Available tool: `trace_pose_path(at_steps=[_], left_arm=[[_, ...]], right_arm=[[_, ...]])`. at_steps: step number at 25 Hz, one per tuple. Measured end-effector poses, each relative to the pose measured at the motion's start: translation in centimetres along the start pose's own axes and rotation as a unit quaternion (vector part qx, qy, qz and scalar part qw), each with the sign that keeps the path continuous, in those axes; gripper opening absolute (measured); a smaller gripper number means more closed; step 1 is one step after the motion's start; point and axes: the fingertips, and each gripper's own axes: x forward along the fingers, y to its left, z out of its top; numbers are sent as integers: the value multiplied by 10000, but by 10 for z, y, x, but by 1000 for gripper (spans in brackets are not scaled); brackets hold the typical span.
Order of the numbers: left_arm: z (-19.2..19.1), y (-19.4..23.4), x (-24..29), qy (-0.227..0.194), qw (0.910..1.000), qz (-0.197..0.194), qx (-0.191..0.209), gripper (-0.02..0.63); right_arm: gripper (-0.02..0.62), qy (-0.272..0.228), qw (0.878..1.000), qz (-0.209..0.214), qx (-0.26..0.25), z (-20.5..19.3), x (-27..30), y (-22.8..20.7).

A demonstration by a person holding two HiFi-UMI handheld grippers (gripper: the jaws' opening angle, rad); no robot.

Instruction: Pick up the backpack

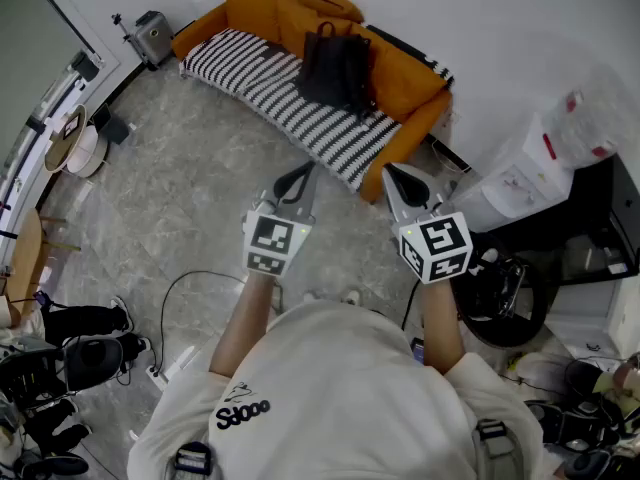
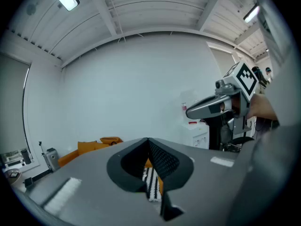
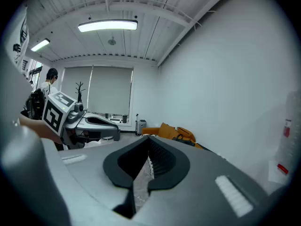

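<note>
The backpack [image 1: 335, 68] stands on the seat of the sofa [image 1: 412, 86], against its backrest. A blanket [image 1: 285, 106] lies over the seat, beneath the backpack and out to its left. A cushion [image 1: 330, 3] sits on the backrest behind the backpack. A small case [image 1: 153, 36] stands on the floor just beyond the sofa's left end. The left gripper [image 1: 300, 180] and right gripper [image 1: 400, 178] are side by side in front of the sofa.

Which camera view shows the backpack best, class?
The head view: the whole black backpack stands on the orange sofa. The right gripper view gives only a tiny dark shape there. In the left gripper view none of it shows past the left gripper.
</note>
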Motion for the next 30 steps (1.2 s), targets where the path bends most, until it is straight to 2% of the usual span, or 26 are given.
trace_pose_path(at_steps=[6, 10, 15, 22, 27, 30], left_arm=[[-2, -2, -1, 36, 9998, -60, -205, 9], [-6, -23, -2, 82, 9997, -114, -180, 9], [-2, -23, -1, 84, 9998, -51, -166, 11], [0, -44, 5, 106, 9999, 10, -101, 9], [2, -62, 14, 177, 9997, 18, -186, 10], [4, -67, 18, 210, 9996, 119, -174, 9]], right_arm=[[3, 22, 10000, -53, 78, 0, -1, -1], [3, 15, 9993, -113, 360, -10, -13, -9], [3, -23, 9988, -131, 474, -12, -19, -14], [2, -90, 9991, -110, 389, -14, -35, -26], [2, -189, 9986, 29, 483, -16, -46, -43], [2, -502, 9963, 273, 646, -11, -53, -49]])
